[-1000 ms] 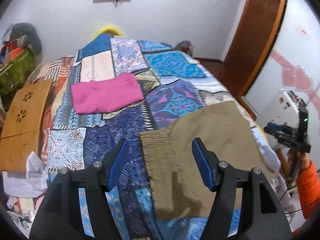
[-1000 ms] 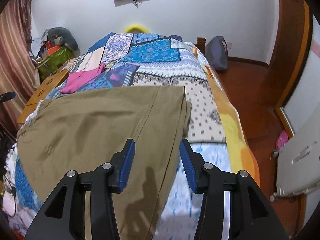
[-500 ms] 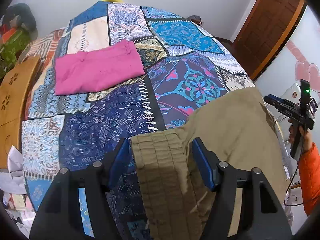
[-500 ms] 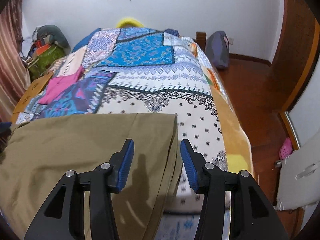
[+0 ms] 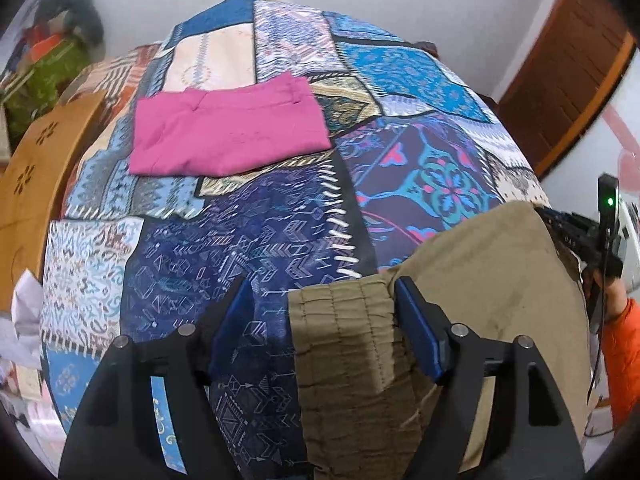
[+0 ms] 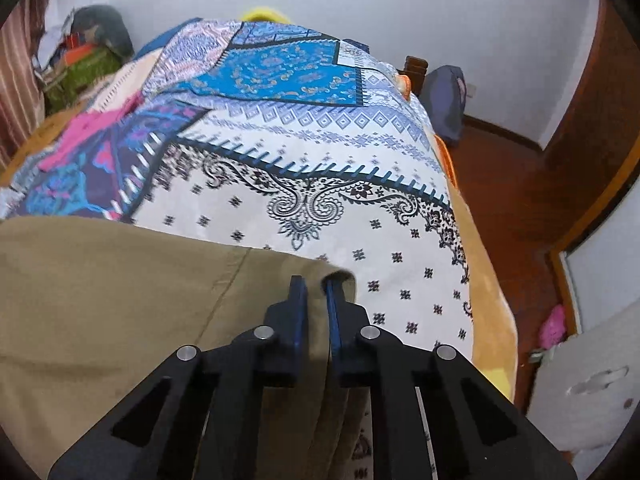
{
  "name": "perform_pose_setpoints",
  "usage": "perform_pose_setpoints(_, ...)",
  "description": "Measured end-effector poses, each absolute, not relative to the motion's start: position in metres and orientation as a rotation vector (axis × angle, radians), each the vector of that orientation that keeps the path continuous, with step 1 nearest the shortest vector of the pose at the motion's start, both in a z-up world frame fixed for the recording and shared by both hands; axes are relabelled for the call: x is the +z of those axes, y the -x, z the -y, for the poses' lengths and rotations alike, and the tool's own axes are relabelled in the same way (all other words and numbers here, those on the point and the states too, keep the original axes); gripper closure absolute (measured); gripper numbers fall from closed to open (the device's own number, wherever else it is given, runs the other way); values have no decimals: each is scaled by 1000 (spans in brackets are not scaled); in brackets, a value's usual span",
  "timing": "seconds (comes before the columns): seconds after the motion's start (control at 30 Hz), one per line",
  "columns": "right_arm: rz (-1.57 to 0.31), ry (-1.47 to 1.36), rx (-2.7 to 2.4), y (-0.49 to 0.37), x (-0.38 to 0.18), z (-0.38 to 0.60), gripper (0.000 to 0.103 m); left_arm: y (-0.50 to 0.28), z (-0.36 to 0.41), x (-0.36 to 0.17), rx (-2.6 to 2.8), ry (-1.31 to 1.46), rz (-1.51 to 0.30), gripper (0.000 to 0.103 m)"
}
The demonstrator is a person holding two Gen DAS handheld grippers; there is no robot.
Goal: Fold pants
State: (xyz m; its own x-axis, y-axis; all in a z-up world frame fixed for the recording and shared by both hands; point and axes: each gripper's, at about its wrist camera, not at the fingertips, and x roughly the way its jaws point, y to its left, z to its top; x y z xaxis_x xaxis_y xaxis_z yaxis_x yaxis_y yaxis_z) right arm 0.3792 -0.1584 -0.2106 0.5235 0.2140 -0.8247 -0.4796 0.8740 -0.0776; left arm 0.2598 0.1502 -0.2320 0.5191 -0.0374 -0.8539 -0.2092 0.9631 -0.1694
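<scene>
1. The left gripper (image 5: 324, 308) stood with its jaws wide, having just opened further; the gathered waistband (image 5: 344, 320) lay between the fingers, ungripped.
2. The khaki pants (image 5: 480, 280) lay along the bed's (image 5: 240, 240) near edge, long axis running waistband to cuff.
3. At the near right corner, the right gripper (image 6: 316, 292) had just closed, pinching the cuff end (image 6: 336, 274).

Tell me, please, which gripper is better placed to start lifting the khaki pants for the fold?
Right. The right gripper is shut on the hem edge of the khaki pants, while the left gripper merely straddles the waistband, open.
</scene>
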Motion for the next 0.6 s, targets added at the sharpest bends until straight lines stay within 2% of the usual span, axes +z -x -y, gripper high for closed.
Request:
perform_pose_setpoints(0.13,-943,305,408,-382,-213,159,95,-260,-157,-239,118,310,-1034,23)
perform_pose_setpoints(0.3,-979,329,385,-386,-206,154,94,-259,-149,-233,121,242,-1033,23)
perform_pose_setpoints(0.43,-983,349,372,-378,-183,156,85,-251,-145,-216,128,181,-1019,23)
perform_pose_setpoints(0.5,-958,321,387,-370,-167,159,70,-243,-144,-202,142,151,-997,23)
perform_pose_setpoints(0.6,-898,290,414,-348,-135,162,65,-227,-144,-177,131,142,-953,23)
